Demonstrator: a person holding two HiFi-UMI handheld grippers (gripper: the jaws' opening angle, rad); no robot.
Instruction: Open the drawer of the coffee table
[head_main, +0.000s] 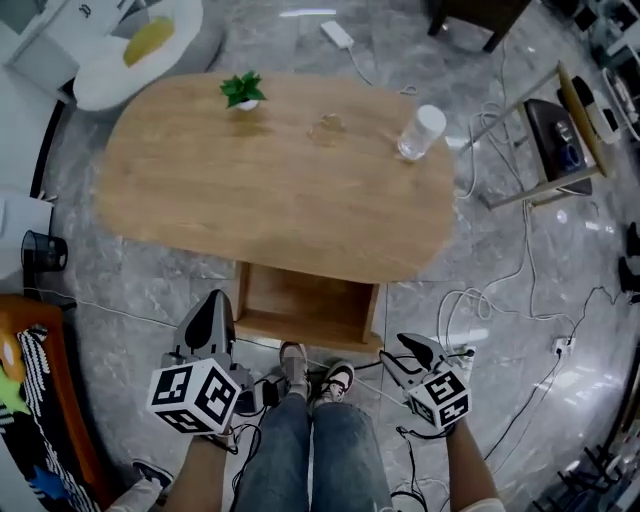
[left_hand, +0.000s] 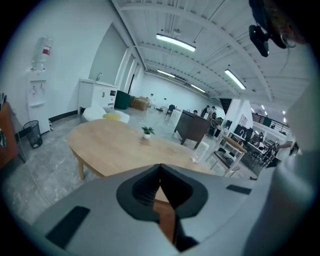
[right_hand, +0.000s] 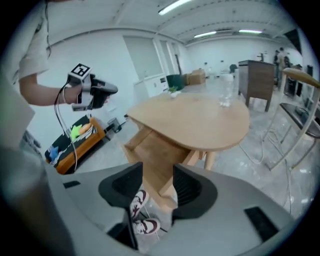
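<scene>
The drawer (head_main: 306, 303) stands pulled out from under the near edge of the oval table (head_main: 200, 200), its bare wooden bottom showing. Both grippers hover over the floor at its near corners. The left gripper (head_main: 213, 308) is just left of it, jaws closed tip to tip on nothing. The right gripper (head_main: 413, 352) is to its right, jaws partly apart and empty. A small plant (head_main: 243, 90) and a clear container (head_main: 421, 132) stand on the table's far side.

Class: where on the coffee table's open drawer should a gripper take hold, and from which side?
Probably the drawer by its front board, from above: it stands thin and upright with open space behind, so jaws can straddle its top edge.
</scene>
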